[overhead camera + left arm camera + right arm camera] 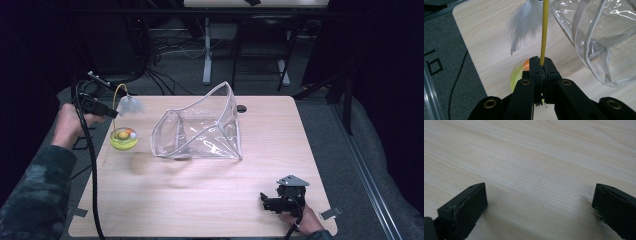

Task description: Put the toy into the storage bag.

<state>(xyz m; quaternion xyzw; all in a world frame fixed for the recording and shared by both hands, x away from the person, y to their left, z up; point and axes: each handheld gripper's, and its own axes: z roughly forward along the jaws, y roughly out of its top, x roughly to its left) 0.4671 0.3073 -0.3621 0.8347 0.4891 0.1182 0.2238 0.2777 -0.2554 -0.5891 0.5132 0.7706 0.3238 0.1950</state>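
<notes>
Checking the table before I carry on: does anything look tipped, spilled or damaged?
Nothing is spilled or broken. The clear plastic bag lies slumped on its side, mouth gaping. The left gripper pinches the toy's yellow wire, its white feather dangling above the yellow-green base.

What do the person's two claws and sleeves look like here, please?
Both claws are black. The left claw has flat-faced jaws on linked bars with brass-coloured rivets, and a thick black cable trails from it. The right claw carries a grey three-cornered plate. The left sleeve is dark and mottled.

Yellow bowl point(517, 73) half behind jaws
</notes>
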